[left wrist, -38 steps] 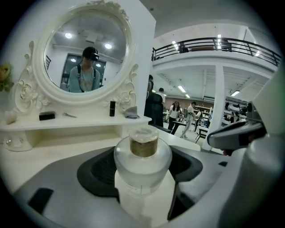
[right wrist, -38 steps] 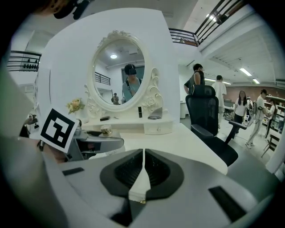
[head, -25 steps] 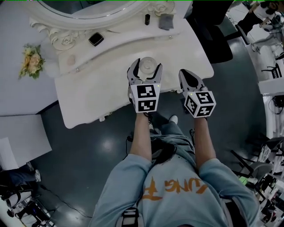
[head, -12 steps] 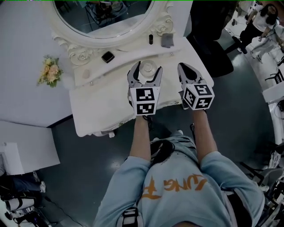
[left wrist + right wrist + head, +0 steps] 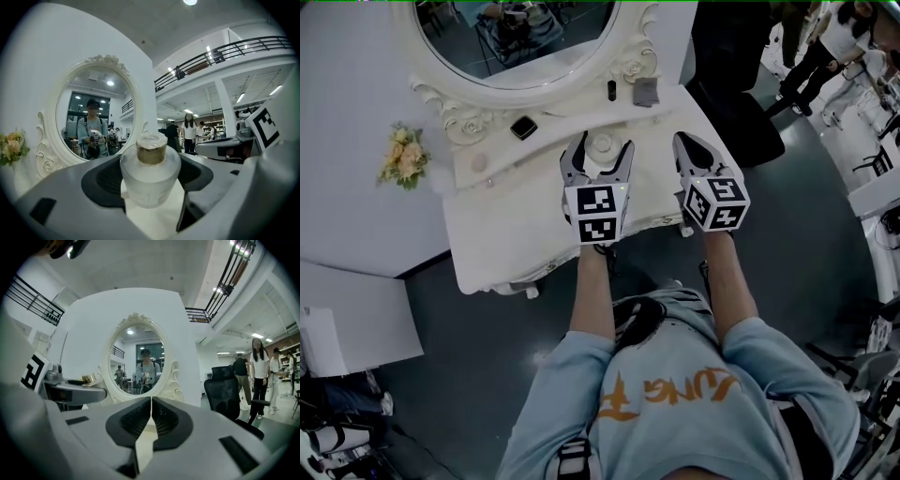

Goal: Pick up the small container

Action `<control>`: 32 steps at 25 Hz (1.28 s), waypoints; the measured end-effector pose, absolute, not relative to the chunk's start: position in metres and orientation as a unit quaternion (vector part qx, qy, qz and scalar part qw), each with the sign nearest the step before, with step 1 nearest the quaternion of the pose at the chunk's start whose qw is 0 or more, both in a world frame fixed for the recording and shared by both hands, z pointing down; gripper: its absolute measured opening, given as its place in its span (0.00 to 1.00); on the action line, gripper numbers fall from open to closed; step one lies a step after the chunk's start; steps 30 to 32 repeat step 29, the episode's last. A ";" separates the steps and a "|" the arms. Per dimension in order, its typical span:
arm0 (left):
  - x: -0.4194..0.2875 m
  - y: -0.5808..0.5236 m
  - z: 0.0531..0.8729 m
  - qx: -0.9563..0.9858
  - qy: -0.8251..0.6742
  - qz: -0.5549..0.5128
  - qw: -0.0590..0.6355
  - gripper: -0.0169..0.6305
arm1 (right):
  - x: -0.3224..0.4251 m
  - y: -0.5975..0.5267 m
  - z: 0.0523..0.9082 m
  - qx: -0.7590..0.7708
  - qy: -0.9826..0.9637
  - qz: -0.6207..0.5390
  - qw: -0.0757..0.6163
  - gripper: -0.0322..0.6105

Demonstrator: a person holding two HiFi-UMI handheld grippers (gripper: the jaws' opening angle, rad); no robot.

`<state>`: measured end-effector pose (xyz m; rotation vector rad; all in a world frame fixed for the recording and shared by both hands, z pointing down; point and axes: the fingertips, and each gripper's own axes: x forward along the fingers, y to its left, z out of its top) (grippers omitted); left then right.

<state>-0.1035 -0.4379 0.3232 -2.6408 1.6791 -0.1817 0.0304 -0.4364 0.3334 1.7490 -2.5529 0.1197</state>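
Small container (image 5: 150, 173), a frosted jar with a gold neck and a clear cap, is sitting upright between the fingers (image 5: 101, 180) of our left gripper (image 5: 601, 155), which are pressing on it from both sides. We are holding it over the white worktop (image 5: 516, 234), in front of the oval mirror (image 5: 525, 37). Our right gripper (image 5: 686, 145) is hanging just beside it, its fingers (image 5: 133, 420) closed together on nothing.

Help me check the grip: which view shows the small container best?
Left gripper view: the small container fills the centre, clamped in the left gripper. Head view shows only its top; right gripper view barely catches its cap.
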 end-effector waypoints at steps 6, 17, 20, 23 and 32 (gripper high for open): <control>-0.107 -0.434 0.326 -0.842 0.536 -0.056 -0.002 0.54 | 0.027 -0.431 0.335 0.562 -0.826 0.035 0.030 0.10; -0.118 -0.432 0.330 -0.838 0.542 -0.057 -0.006 0.54 | 0.018 -0.432 0.336 0.555 -0.831 0.033 0.028 0.10; -0.122 -0.435 0.332 -0.836 0.546 -0.057 -0.008 0.54 | 0.015 -0.435 0.337 0.554 -0.831 0.033 0.030 0.10; -0.122 -0.435 0.332 -0.836 0.546 -0.057 -0.009 0.54 | 0.016 -0.435 0.337 0.553 -0.832 0.033 0.031 0.10; -0.117 -0.434 0.332 -0.838 0.543 -0.057 -0.011 0.54 | 0.020 -0.434 0.337 0.554 -0.831 0.033 0.030 0.10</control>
